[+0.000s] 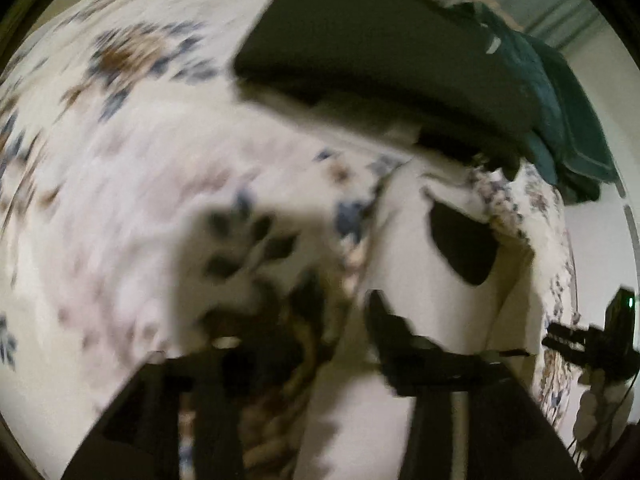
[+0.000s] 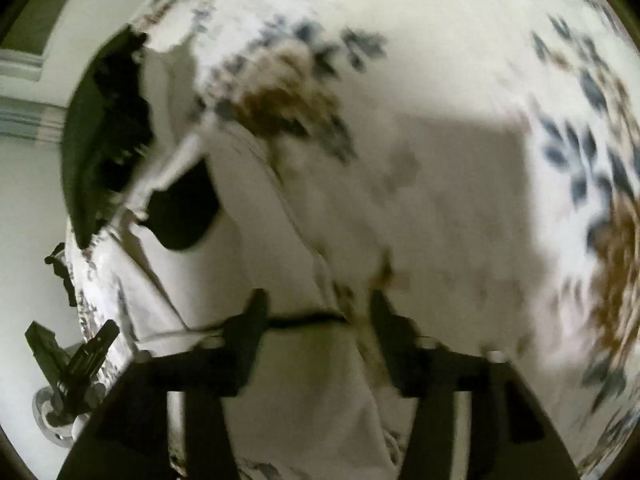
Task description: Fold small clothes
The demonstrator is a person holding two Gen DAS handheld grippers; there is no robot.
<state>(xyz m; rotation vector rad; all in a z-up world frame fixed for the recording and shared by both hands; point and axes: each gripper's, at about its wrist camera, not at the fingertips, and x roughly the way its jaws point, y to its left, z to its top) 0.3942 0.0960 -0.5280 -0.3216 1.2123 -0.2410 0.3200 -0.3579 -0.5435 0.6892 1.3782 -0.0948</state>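
Two tools, both spread apart: left tool (image 1: 308, 320), right tool (image 2: 318, 316); one white garment (image 2: 280, 240); one dark folded stack (image 1: 380, 60).

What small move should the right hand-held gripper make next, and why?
Probably lower the right hand-held gripper and close it on the white garment at its dark-lined edge. Its jaws stand open and that edge runs between the fingertips. The view is blurred, so go slowly.

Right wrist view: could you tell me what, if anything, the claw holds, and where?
Nothing gripped: the right claw stands open over the white garment, either side of its dark edge.
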